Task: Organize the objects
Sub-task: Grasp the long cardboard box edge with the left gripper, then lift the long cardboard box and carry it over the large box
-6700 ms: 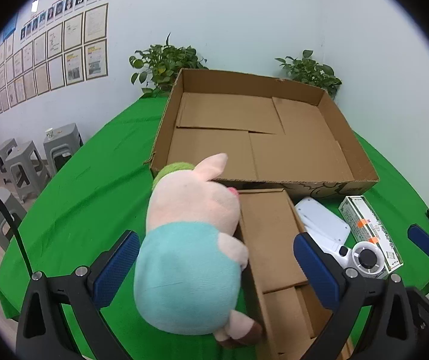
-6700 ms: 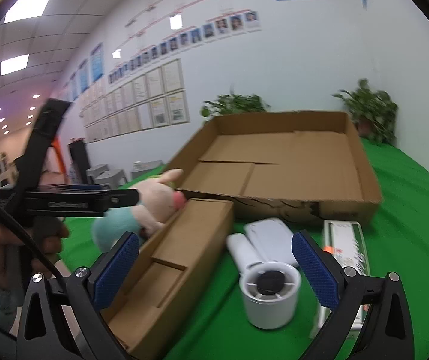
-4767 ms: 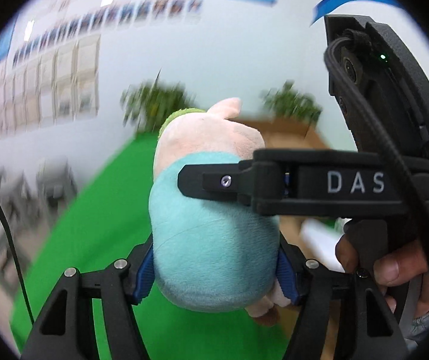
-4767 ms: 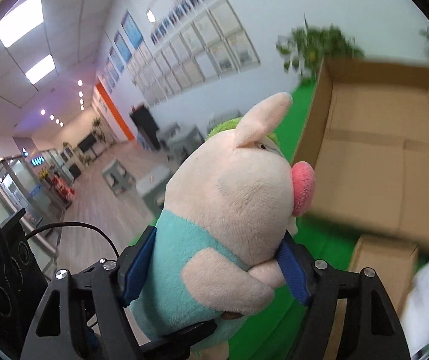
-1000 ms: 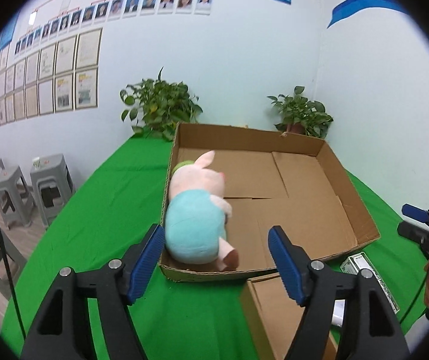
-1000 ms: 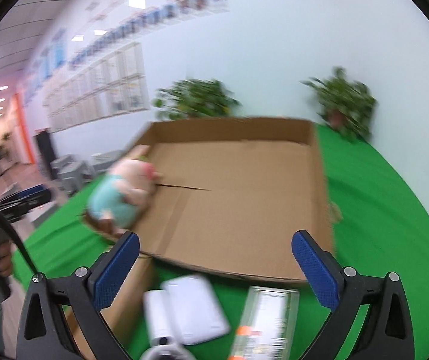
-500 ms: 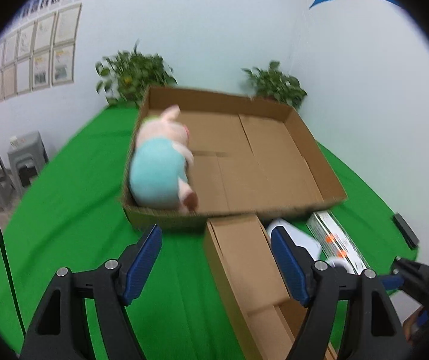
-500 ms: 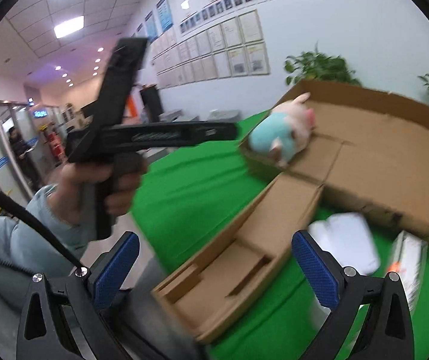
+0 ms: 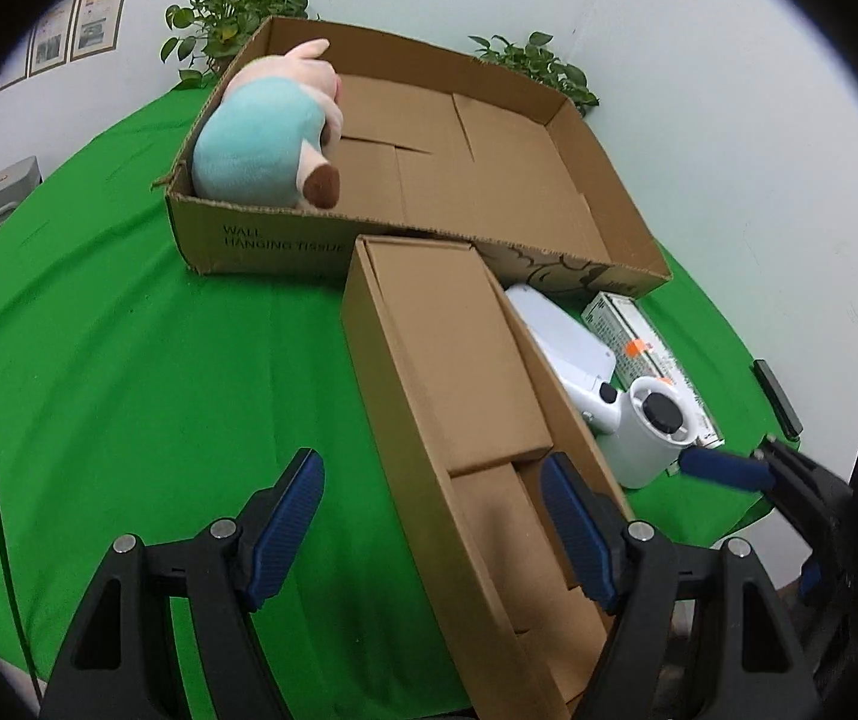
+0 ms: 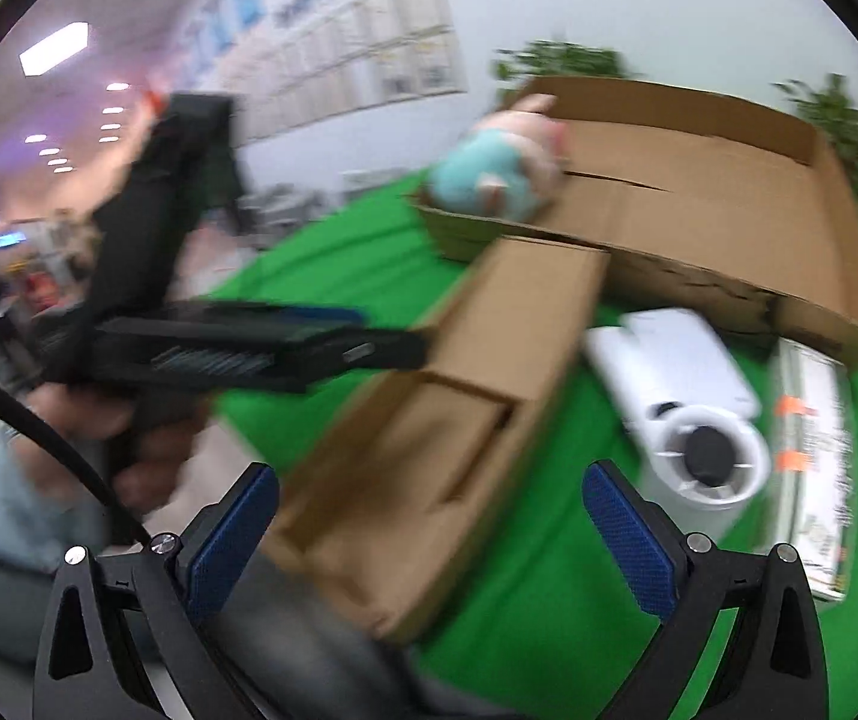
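A plush pig (image 9: 270, 135) in a teal shirt lies in the near-left corner of the big open cardboard box (image 9: 603, 180); it also shows blurred in the right wrist view (image 10: 498, 171). A long narrow cardboard box (image 9: 459, 396) lies in front of it on the green table. My left gripper (image 9: 432, 525) is open and empty, its jaws straddling the narrow box's near end. My right gripper (image 10: 426, 540) is open and empty over the same box (image 10: 459, 414). A white handheld device (image 9: 621, 402) and a green-white carton (image 9: 648, 360) lie to the right.
The green table cloth (image 9: 129, 360) spreads to the left. Potted plants (image 9: 225, 18) stand behind the big box by the white wall. A black phone-like slab (image 9: 777, 399) lies at the table's right edge. Grey stools (image 9: 3, 192) stand off the table at left.
Both grippers have moved down and closer to the narrow box's near end. The pig stays in the big box. The right view swung back toward the table.
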Demonstrator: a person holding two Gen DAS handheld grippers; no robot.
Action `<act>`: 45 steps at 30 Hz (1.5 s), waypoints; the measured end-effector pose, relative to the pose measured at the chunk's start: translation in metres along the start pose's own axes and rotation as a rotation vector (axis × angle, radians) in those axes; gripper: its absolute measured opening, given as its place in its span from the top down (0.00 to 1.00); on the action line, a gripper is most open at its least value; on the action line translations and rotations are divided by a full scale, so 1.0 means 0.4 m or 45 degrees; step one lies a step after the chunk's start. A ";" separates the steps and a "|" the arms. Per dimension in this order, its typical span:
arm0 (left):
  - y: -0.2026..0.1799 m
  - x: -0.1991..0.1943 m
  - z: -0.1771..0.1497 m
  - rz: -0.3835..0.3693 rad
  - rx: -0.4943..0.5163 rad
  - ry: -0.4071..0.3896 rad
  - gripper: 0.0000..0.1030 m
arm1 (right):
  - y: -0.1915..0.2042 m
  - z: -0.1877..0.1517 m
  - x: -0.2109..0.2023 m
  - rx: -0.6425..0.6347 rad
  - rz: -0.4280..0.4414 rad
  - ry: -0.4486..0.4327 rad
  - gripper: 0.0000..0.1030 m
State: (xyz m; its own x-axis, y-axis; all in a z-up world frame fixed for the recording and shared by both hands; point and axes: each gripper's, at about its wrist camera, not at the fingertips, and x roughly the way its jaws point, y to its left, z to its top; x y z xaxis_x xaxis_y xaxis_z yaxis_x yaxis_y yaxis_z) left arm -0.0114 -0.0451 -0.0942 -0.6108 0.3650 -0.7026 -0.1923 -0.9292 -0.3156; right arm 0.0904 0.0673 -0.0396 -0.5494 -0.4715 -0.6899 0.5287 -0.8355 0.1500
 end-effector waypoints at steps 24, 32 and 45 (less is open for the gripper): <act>-0.025 0.038 -0.029 0.074 0.029 0.043 0.77 | 0.006 0.005 0.139 0.168 -0.240 0.080 0.74; -0.022 0.038 -0.027 0.082 0.001 0.039 0.79 | 0.005 0.009 0.149 0.203 -0.244 0.054 0.74; -0.048 -0.075 -0.006 0.211 0.089 -0.147 0.85 | 0.075 0.039 0.108 0.114 -0.254 -0.003 0.82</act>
State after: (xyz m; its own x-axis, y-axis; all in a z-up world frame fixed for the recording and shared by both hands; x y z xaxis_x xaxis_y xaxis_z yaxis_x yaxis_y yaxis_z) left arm 0.0125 -0.0381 -0.0685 -0.7219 0.2012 -0.6621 -0.1319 -0.9793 -0.1538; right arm 0.0724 0.0176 -0.0540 -0.6390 -0.2947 -0.7105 0.3495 -0.9341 0.0731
